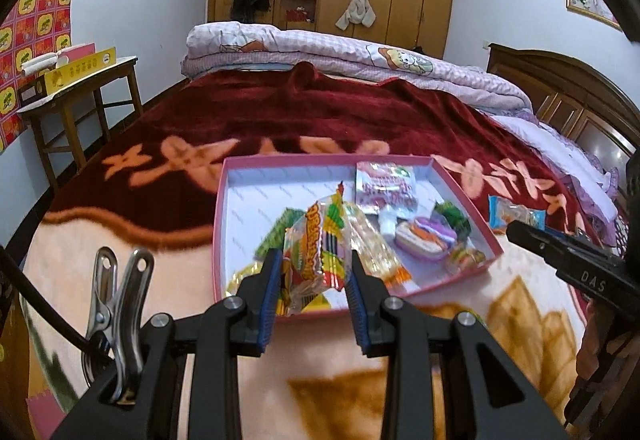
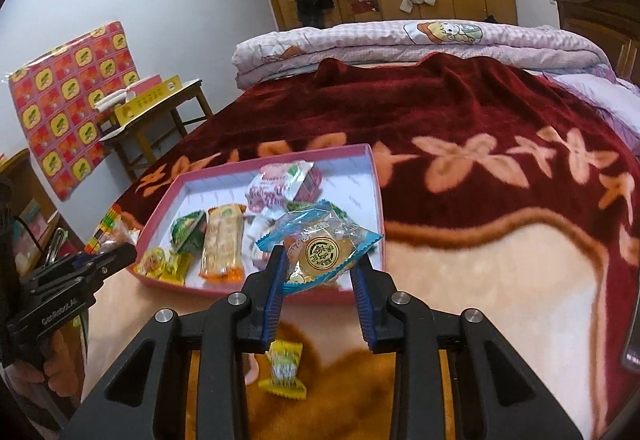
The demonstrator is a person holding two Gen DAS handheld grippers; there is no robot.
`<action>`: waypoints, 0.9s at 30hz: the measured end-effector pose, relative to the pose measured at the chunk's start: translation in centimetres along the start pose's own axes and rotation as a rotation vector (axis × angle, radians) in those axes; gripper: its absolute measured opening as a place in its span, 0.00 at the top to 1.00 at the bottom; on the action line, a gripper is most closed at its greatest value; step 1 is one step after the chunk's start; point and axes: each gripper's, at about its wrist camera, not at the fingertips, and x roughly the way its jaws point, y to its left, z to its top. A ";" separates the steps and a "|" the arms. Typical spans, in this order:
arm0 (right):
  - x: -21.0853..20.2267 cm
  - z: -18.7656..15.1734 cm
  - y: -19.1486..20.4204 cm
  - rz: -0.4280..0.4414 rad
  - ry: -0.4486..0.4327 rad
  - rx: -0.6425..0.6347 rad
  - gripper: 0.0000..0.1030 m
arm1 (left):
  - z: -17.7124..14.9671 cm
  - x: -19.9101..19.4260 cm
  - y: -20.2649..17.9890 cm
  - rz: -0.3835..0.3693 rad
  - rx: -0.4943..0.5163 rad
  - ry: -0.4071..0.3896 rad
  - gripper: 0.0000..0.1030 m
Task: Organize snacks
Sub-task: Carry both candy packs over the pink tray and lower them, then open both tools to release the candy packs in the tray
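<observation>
left gripper [image 1: 313, 272] clamped on gummy packet [image 1: 316, 252], right gripper [image 2: 320, 272] clamped on blue-wrapped cookie [image 2: 320, 254], both over pink tray [image 2: 256, 157].

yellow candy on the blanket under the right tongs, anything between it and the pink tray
Nothing: in the right wrist view only bare blanket separates the yellow candy from the pink tray.

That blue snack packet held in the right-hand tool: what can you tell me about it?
The blue packet is a crinkly clear-and-blue plastic wrapper with zigzag-cut ends, holding a round golden-brown pastry or biscuit under a dark circular seal with gold characters. It hangs tilted in the air, pinched at both sides by the right gripper, whose blue ribbed jaws press into the wrapper. It sits in front of the near edge of the pink tray, above the patterned blanket, touching nothing else visible.
</observation>
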 end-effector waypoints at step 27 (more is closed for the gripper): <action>7.9 4.6 -1.7 -0.042 0.049 -0.002 0.68 | 4.3 9.7 1.8 0.051 -0.005 0.082 0.68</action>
